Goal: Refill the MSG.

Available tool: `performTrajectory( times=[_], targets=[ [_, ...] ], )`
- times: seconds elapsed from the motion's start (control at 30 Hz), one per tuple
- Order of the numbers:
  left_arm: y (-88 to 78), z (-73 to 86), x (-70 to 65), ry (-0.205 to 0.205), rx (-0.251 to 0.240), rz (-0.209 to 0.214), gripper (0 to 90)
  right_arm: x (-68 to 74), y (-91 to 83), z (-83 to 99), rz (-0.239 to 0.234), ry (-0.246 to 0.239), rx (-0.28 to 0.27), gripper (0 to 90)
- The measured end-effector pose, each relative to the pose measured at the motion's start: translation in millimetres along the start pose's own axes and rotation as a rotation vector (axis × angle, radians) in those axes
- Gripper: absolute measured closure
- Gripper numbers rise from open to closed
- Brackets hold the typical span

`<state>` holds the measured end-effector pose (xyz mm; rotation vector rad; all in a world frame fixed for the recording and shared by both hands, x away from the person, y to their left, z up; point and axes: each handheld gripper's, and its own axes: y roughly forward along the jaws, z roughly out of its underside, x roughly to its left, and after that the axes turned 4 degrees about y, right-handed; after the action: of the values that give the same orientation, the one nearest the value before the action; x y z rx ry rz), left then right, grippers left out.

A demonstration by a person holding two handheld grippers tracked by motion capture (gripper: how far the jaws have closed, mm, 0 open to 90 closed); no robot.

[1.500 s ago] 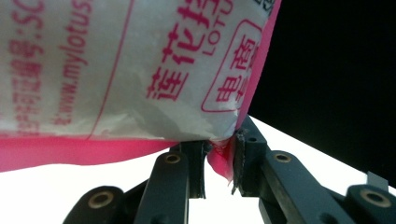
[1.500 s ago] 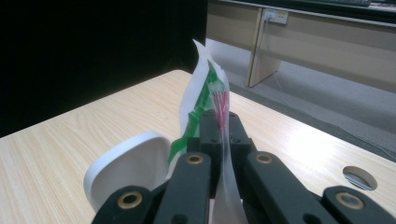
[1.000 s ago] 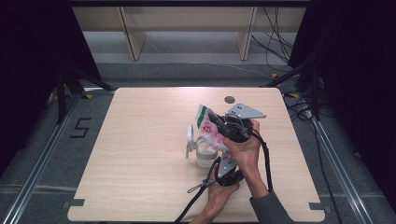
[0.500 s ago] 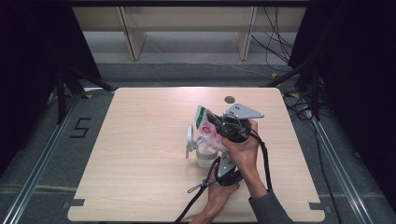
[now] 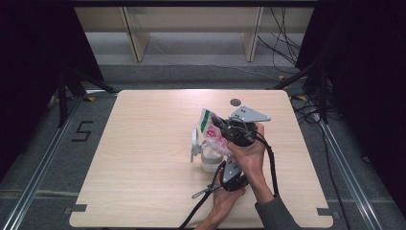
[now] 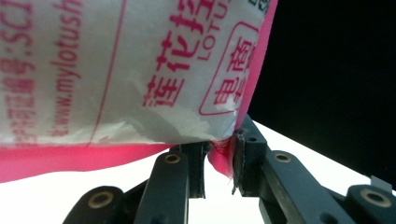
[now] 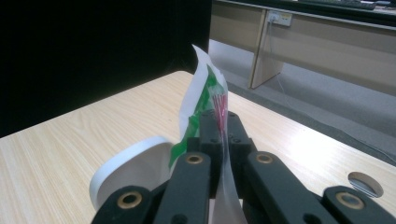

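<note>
A white packet point(image 5: 210, 130) printed in pink and green is held up over the middle of the desk point(image 5: 143, 158), above a clear cup point(image 5: 209, 160). The right gripper point(image 5: 224, 129) is clenched flat on its upper part, and the left gripper point(image 5: 231, 173) pinches its pink lower corner from beneath. A white lid point(image 5: 194, 143) stands on edge just beside the cup. A round hole point(image 5: 234, 102) lies near the desk's far edge. Beyond are grey floor, wooden shelf legs point(image 5: 134, 40) and cables point(image 5: 282, 43).

A fixed camera looks down from above onto the bench point(image 5: 143, 158). Two close cameras look along each gripper's fingers; all share the packet point(image 5: 214, 132).
</note>
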<state>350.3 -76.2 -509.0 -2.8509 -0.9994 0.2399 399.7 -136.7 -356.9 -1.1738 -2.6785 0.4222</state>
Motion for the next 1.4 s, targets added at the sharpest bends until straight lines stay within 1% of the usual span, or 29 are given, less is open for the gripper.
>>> performTrajectory(
  times=[0.07, 0.13, 0.17, 0.23, 0.3, 0.37, 0.47, 0.5, 0.53, 0.6, 0.63, 0.7, 0.8, 0.83, 0.87, 0.9, 0.93, 0.97, 1.0, 1.03, 1.07, 1.13, 1.17, 1.2, 1.27, 1.3, 1.33, 1.37, 1.4],
  targets=[
    [-0.2, -0.2, -0.3, 0.000, 0.000, 0.000, 76.6, 0.6, 0.3, 0.2, -0.005, 0.001, 0.004, 89.8],
    [-1.0, -0.4, -0.2, 0.006, 0.000, 0.001, 76.5, -0.8, 0.5, -0.5, -0.005, -0.020, -0.007, 89.8],
    [-1.0, -0.5, 0.0, 0.006, 0.001, 0.000, 76.6, 0.6, 0.0, -0.2, 0.004, 0.005, -0.011, 89.8],
    [-0.3, -0.6, -0.4, 0.002, 0.001, 0.001, 76.6, 0.3, -0.4, -0.3, 0.000, 0.006, -0.011, 89.8],
    [-2.1, -0.9, -1.0, 0.010, 0.017, -0.006, 76.5, 0.5, -0.6, -0.4, -0.001, -0.001, -0.001, 89.8],
    [-0.5, 0.1, 0.2, 0.004, 0.001, 0.003, 76.5, -0.5, 0.6, -0.3, -0.003, -0.016, -0.001, 89.8],
    [-0.9, -0.5, -0.5, 0.003, 0.003, 0.004, 76.5, 1.7, 1.5, 0.5, -0.005, -0.005, 0.001, 89.8],
    [-1.1, -0.2, -0.7, 0.007, -0.001, 0.000, 76.5, 1.2, 1.3, 0.2, 0.000, -0.015, -0.002, 89.8],
    [-2.5, -0.7, -0.8, 0.015, 0.016, -0.010, 76.5, 0.8, 1.0, -0.1, -0.003, -0.013, 0.000, 89.8],
    [-1.0, -0.4, -0.1, 0.008, 0.002, 0.003, 76.5, -0.9, 0.8, -0.5, -0.008, -0.019, -0.010, 89.8],
    [-2.0, -1.0, -1.2, 0.012, 0.017, -0.008, 76.6, 0.7, -0.1, -0.2, -0.005, 0.001, -0.004, 89.8],
    [-1.1, -0.6, -1.2, 0.011, -0.001, 0.003, 76.4, -0.3, 0.7, -0.5, -0.012, -0.014, -0.011, 89.8],
    [-1.0, -0.9, -0.7, 0.002, 0.003, 0.002, 76.5, -0.2, 0.1, -0.6, -0.009, -0.011, -0.004, 89.7],
    [-0.5, -1.0, -0.7, 0.006, 0.000, 0.009, 76.5, 0.3, 0.2, -0.6, -0.011, -0.009, -0.003, 89.8],
    [-1.3, -1.4, -1.2, 0.011, 0.011, -0.001, 76.5, 0.7, 0.4, -0.5, -0.001, -0.026, -0.008, 89.7],
    [-1.5, -1.2, -1.1, 0.012, 0.014, -0.001, 76.4, 1.5, 0.9, -0.6, -0.010, -0.021, -0.001, 89.8],
    [-0.7, -0.7, -0.6, 0.005, 0.003, 0.006, 76.4, 0.7, 1.6, -0.6, 0.005, -0.047, -0.004, 89.7],
    [-0.7, -0.9, -0.1, 0.001, 0.001, 0.009, 76.5, 1.2, 2.0, -0.3, 0.001, -0.040, -0.001, 89.7],
    [0.8, -1.2, 0.9, 0.010, 0.001, 0.043, 76.5, 1.2, 1.9, -0.3, 0.001, -0.041, -0.002, 89.8],
    [-1.8, -1.7, -1.1, 0.013, 0.010, -0.002, 76.5, 1.3, 1.5, -0.6, 0.002, -0.044, -0.005, 89.7],
    [-1.0, -1.4, -1.2, 0.011, -0.004, 0.004, 76.5, 2.2, 0.7, -1.0, -0.004, -0.033, -0.003, 89.7],
    [-1.3, -1.2, -0.9, 0.012, 0.000, 0.002, 76.5, 1.4, 0.8, -1.1, -0.002, -0.028, -0.014, 89.8],
    [-1.1, -1.1, -0.8, 0.006, 0.009, 0.003, 76.5, 1.5, 0.6, -0.9, -0.005, -0.021, -0.005, 89.8],
    [-0.6, -0.6, -0.7, 0.005, 0.002, 0.010, 76.5, 1.1, 1.9, -0.2, -0.014, -0.024, -0.008, 89.7],
    [-1.1, -0.7, -0.8, 0.007, -0.001, 0.005, 76.5, 1.0, 1.6, -0.4, -0.008, -0.027, -0.008, 89.8],
    [-1.4, -0.5, -0.4, 0.012, -0.001, 0.003, 76.5, 1.1, 1.2, -0.5, -0.015, -0.017, -0.007, 89.8],
    [-1.0, -0.6, 0.0, 0.007, 0.000, 0.003, 76.5, 1.7, 0.1, -0.5, -0.007, -0.004, -0.001, 89.8],
    [-0.8, -0.8, -0.2, 0.002, 0.000, 0.004, 76.5, -0.5, 0.3, -0.9, -0.008, -0.027, -0.007, 89.7],
    [-0.6, -1.1, -1.0, 0.007, -0.002, 0.003, 76.6, 0.4, 0.5, -0.6, -0.014, -0.017, -0.006, 89.8]
  ],
)
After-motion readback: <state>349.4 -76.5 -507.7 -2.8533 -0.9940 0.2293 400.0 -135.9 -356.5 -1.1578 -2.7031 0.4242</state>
